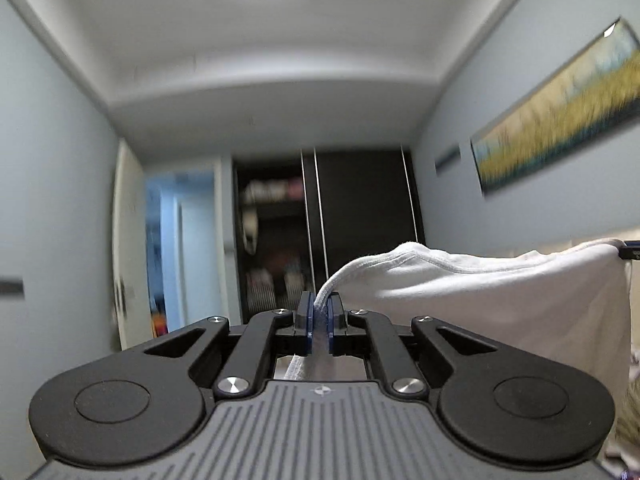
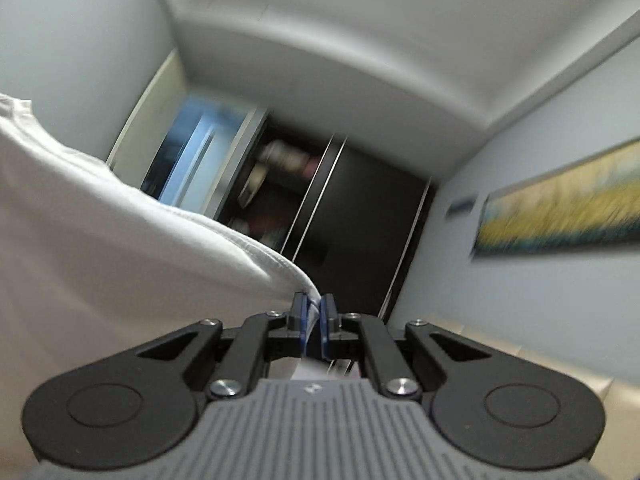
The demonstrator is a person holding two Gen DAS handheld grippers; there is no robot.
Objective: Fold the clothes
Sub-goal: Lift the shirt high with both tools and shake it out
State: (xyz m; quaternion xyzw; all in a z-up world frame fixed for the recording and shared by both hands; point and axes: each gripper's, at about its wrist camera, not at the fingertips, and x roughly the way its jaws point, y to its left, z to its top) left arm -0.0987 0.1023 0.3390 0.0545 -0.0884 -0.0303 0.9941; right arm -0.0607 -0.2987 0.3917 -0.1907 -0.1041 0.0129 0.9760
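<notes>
Clamping on cloth is seen at both claws. The left claw point(image 1: 319, 312) has its blue pads point(image 1: 306, 316) pressed together on a stitched hem of the white shirt point(image 1: 480, 296); a strip of the hem runs through between them and shows again below, near the claw body.

From that pinch the shirt spreads right across the left view, held up in the air, its top edge stretched toward the right frame edge, where a small dark part point(image 1: 631, 250) is seen at the corner of the cloth; what it is cannot be told.

The right claw point(image 2: 314, 312) is likewise closed on a hemmed edge of the shirt point(image 2: 100, 248), fabric nipped between its pads point(image 2: 329, 318). In the right view the cloth fans out left and upward from the pinch and fills the lower left of the frame.

Both cameras are tilted up: ceiling point(image 1: 260, 52), pale walls, a dark wardrobe point(image 1: 360, 208) with one side open and blurred items on shelves, a doorway point(image 1: 180, 240) to its left. A long yellow-and-blue painting point(image 1: 560, 112) is hung on the right wall. The right view is rolled over and motion-blurred.

No surface under the shirt is visible in either view.
</notes>
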